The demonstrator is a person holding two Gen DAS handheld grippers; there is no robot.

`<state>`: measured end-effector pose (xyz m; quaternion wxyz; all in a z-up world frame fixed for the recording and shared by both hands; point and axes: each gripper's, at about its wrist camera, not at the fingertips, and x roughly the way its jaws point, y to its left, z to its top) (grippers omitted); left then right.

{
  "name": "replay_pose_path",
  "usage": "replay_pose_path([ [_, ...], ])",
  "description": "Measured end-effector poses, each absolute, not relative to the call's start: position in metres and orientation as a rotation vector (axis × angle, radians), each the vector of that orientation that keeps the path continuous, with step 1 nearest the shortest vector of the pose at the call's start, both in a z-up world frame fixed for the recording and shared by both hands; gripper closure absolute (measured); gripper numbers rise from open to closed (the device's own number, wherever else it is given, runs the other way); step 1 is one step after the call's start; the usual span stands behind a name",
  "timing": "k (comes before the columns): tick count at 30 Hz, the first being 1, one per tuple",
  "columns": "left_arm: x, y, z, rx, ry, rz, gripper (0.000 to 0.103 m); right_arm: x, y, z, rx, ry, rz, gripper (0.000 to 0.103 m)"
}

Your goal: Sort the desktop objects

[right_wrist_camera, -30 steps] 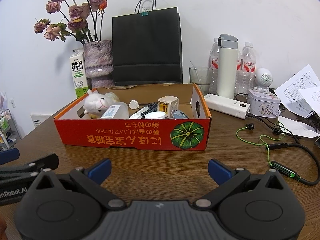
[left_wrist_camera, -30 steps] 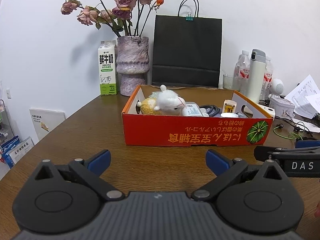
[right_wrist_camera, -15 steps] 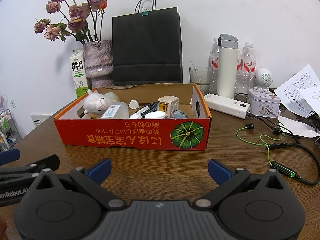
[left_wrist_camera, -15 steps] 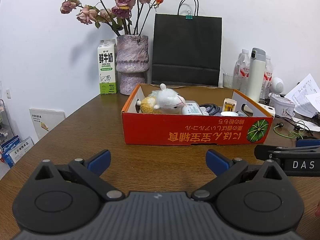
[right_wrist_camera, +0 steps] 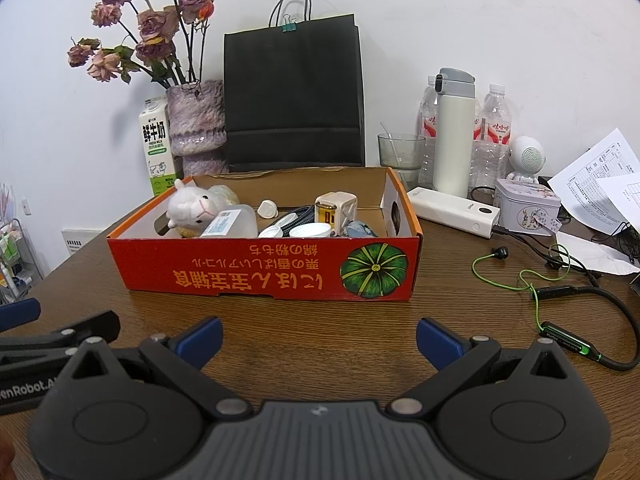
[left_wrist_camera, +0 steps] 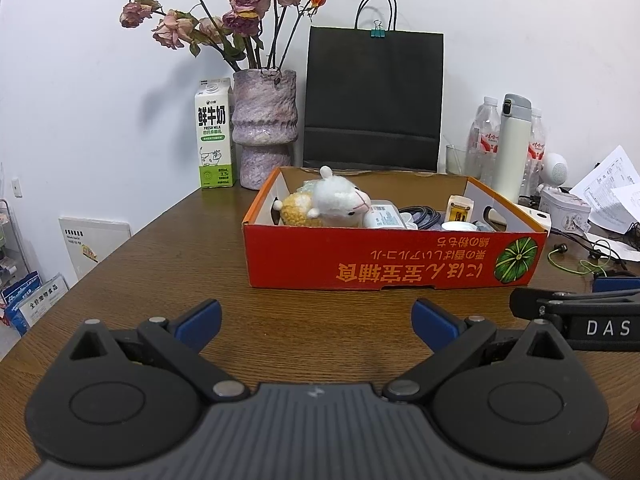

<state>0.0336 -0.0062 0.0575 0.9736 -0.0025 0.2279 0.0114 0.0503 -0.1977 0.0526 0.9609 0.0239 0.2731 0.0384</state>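
Drifted slightly since earlier, box [left_wrist_camera: 394, 256] ahead of jaws | left gripper [left_wrist_camera: 316, 320], right gripper [right_wrist_camera: 319, 334] spread wide, holding nothing | toy [right_wrist_camera: 192, 208], charger [right_wrist_camera: 335, 209] boxed; earphones [right_wrist_camera: 560, 304] loose rightward.

Both rigs look the same: matte black plastic left gripper [left_wrist_camera: 316, 318] and its twin, the black right gripper [right_wrist_camera: 319, 336], each with blue rubber fingertips [right_wrist_camera: 200, 338], two round black discs, silver pivot screws, ribbed grey centre plate. White "DAS" lettering on the side.
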Motion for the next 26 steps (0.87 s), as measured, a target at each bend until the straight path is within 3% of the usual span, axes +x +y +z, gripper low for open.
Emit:
replay_pose_path([
  [26,0.0342,-0.0048,0.0544,-0.009,0.471,0.009,0.000,0.0501,-0.1973,0.0516,0.046,0.555,0.078,0.000],
])
